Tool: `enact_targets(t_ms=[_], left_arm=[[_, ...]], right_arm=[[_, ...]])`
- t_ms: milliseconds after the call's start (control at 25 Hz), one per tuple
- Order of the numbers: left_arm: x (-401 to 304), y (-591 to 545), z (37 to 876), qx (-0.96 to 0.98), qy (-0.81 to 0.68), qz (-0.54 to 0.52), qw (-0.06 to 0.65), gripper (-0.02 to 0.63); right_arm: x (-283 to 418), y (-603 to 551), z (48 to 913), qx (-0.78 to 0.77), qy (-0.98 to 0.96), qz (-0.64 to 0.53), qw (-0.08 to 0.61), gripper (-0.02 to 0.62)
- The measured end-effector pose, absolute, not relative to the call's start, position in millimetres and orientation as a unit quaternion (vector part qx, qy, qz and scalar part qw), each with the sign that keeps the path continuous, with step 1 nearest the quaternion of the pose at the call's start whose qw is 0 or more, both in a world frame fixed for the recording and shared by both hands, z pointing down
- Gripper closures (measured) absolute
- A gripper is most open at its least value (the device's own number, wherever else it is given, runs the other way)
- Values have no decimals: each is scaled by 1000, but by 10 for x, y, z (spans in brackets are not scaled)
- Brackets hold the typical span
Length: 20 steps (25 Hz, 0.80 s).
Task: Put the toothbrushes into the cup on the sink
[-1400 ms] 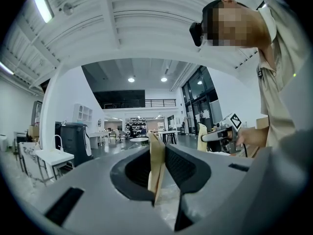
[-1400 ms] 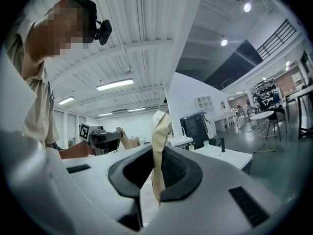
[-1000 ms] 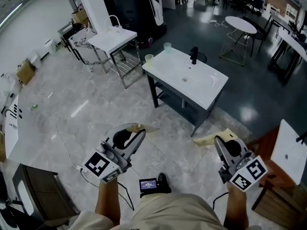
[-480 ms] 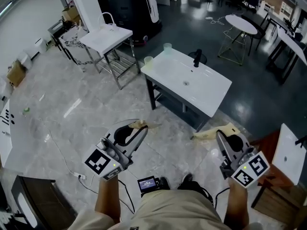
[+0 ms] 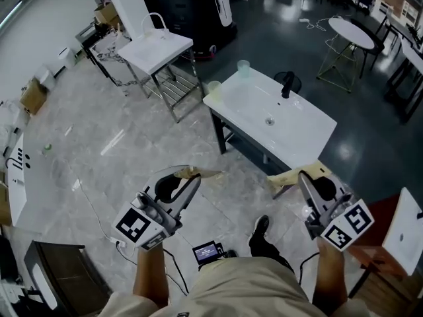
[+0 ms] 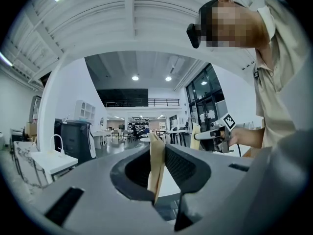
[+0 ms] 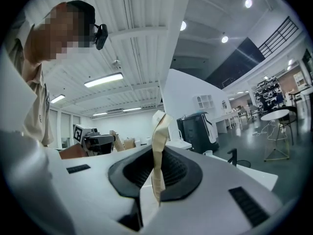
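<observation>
Sink [image 5: 304, 131] nearer; left gripper [image 5: 195, 181], right gripper [image 5: 301, 176] on toothbrushes [image 5: 210, 173].

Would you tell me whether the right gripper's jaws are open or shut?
Shut: the right gripper pinches a thin beige strip between its jaws.

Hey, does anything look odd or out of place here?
Yes. The left gripper pinches a crumpled tan strip, and the right gripper pinches another; they look more like tape or paper than toothbrushes.

Glossy grey floor [image 5: 79, 150]; white pillar [image 5: 125, 2]; round white table [image 5: 352, 33]; ceiling strip lights [image 7: 102, 80].
</observation>
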State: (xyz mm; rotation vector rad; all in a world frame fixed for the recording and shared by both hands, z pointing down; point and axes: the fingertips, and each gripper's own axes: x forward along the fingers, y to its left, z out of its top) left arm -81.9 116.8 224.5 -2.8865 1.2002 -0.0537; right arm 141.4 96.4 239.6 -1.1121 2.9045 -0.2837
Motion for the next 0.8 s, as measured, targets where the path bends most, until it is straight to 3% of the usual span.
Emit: enact_targets(t_ms=[800], left_arm=[[70, -834, 2144, -903, 424, -59, 25, 520]], right_arm=[[2135, -1270, 2447, -294, 950, -101, 37, 565]])
